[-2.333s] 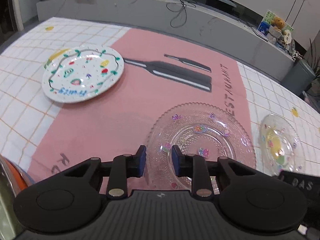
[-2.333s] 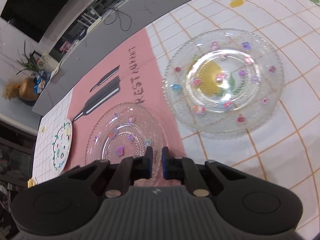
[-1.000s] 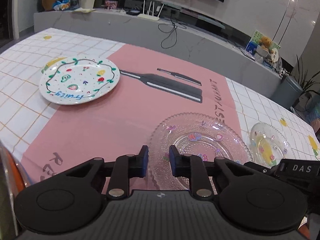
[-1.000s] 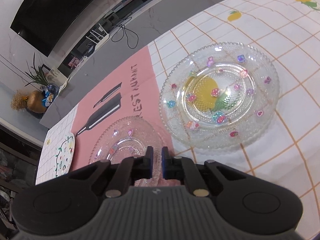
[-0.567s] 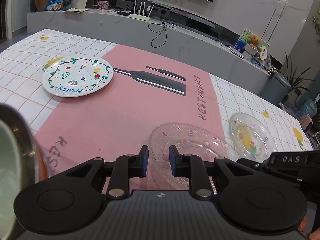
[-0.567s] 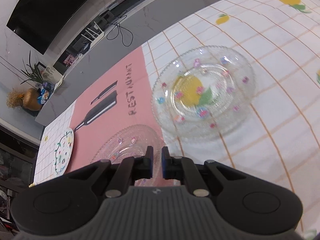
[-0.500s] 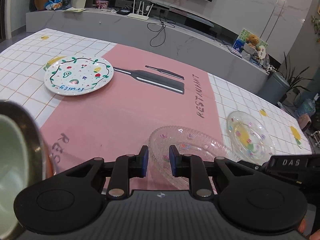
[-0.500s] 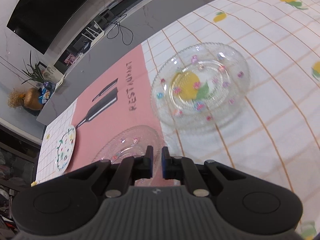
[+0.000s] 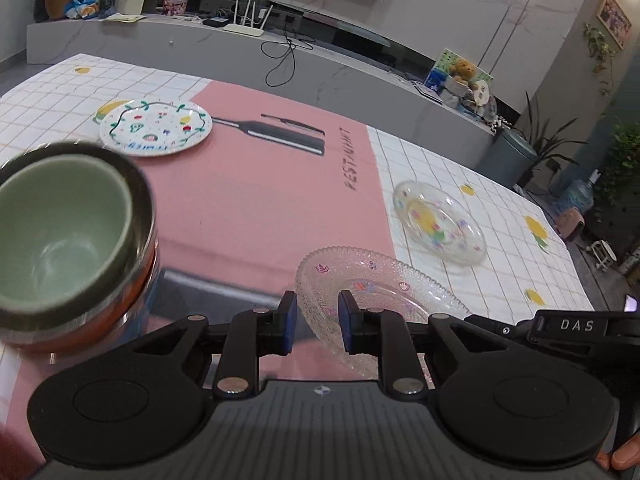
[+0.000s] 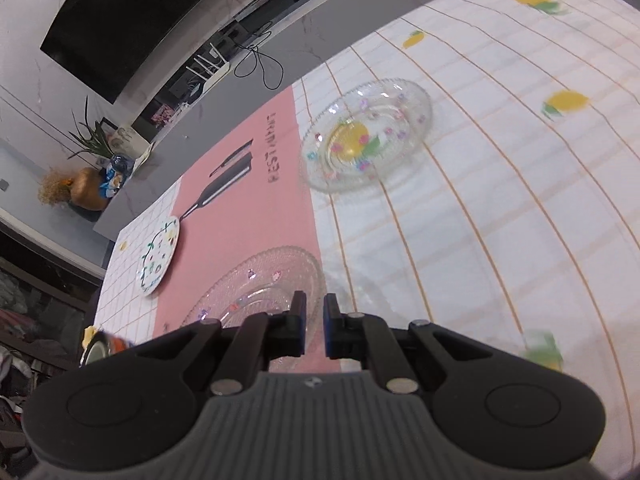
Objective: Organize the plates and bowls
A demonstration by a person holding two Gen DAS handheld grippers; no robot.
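A clear glass plate [image 9: 384,292] [image 10: 260,284] with small coloured flowers hangs tilted above the pink mat. My right gripper [image 10: 314,320] is shut on its rim. My left gripper [image 9: 316,322] hovers at the plate's left rim with its pads a small gap apart. The rim shows in that gap, and I cannot tell if it touches. A second glass plate [image 9: 440,224] [image 10: 368,136] lies on the white checked cloth. Far left lies a white painted plate [image 9: 156,128] [image 10: 158,256]. A green bowl [image 9: 60,240] sits nested in an orange, metal-rimmed bowl [image 9: 80,328] at the near left.
The pink mat [image 9: 260,200] covers the table's middle, with white checked cloth [image 10: 500,220] on both sides. A grey counter [image 9: 240,52] with cables and a router runs behind the table. Potted plants stand at the far right.
Both grippers have pulled back and risen together, and the glass plate has come up off the mat with them. The nested bowls have come into the left wrist view.
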